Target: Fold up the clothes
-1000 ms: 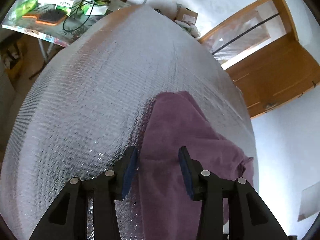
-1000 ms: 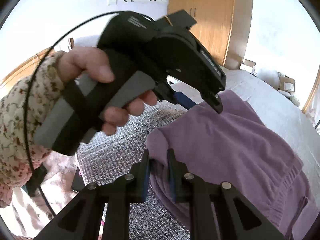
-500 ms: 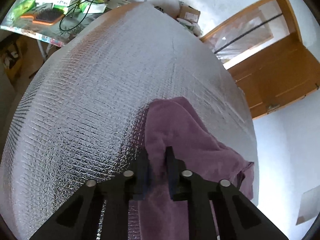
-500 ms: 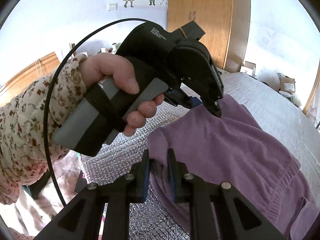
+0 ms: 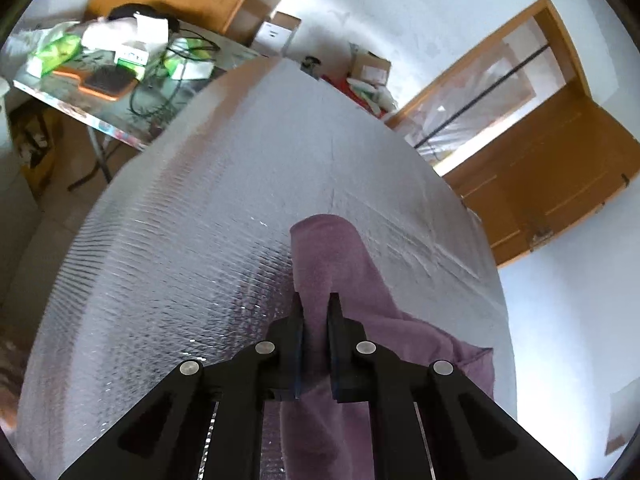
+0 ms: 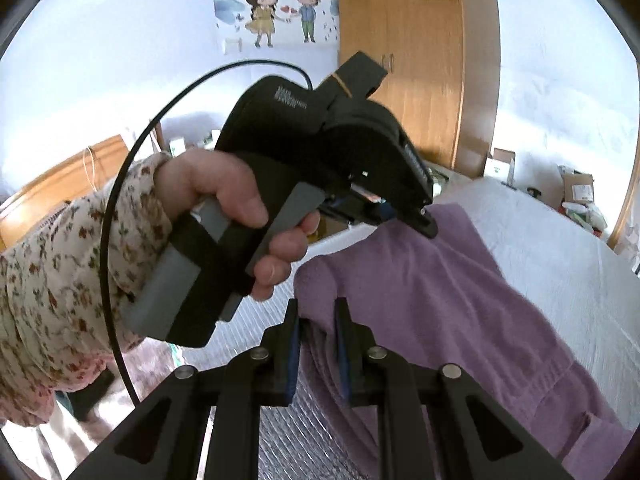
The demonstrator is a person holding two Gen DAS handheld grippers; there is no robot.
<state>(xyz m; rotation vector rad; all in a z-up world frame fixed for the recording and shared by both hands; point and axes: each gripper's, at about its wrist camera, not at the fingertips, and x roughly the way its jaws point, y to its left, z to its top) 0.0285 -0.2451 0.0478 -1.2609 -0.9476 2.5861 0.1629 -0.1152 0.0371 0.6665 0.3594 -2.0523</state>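
A purple garment lies on the silver quilted cover of a bed. My left gripper has a raised fold of its edge between its pads, and its jaws are still closing on the cloth. In the right wrist view, my right gripper is shut on a near corner of the same purple garment. There the left gripper shows from the side, held by a hand in a floral sleeve, with its tip on the garment's far edge. The cloth hangs lifted between the two grips.
A cluttered folding table stands beyond the bed's far left corner. Cardboard boxes sit by the far wall, and a wooden door is at the right. A wooden wardrobe stands behind the bed.
The left jaws went from wide open around the garment's edge to pinching it. Both grippers rose and the garment's near edge lifted off the cover.
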